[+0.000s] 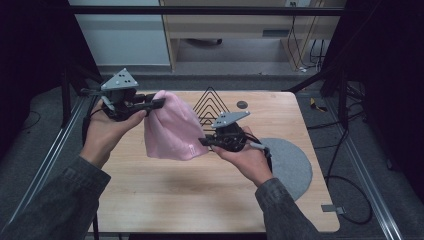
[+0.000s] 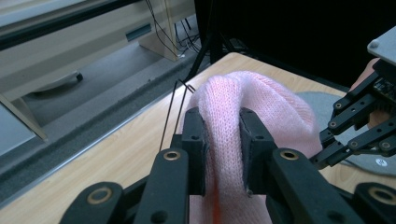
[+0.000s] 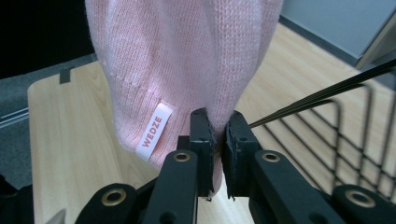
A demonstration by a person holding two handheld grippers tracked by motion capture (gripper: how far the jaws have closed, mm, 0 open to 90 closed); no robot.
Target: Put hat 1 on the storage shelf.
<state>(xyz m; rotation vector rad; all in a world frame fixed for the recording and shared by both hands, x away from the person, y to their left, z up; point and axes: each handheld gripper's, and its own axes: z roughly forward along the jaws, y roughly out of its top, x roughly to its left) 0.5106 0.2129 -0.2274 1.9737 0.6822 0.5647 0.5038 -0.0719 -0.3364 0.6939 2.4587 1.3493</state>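
The fingers (image 2: 194, 140) of the left gripper (image 2: 223, 144) squeeze a fold of the pink hat (image 1: 172, 127). The right gripper (image 3: 218, 144) pinches the hat's bottom edge tight. The hat hangs in the middle of the high picture, above the table (image 1: 200, 195). That bottom pinch is thin, so a hard pull could make it slip. Both hands are up, left one higher.
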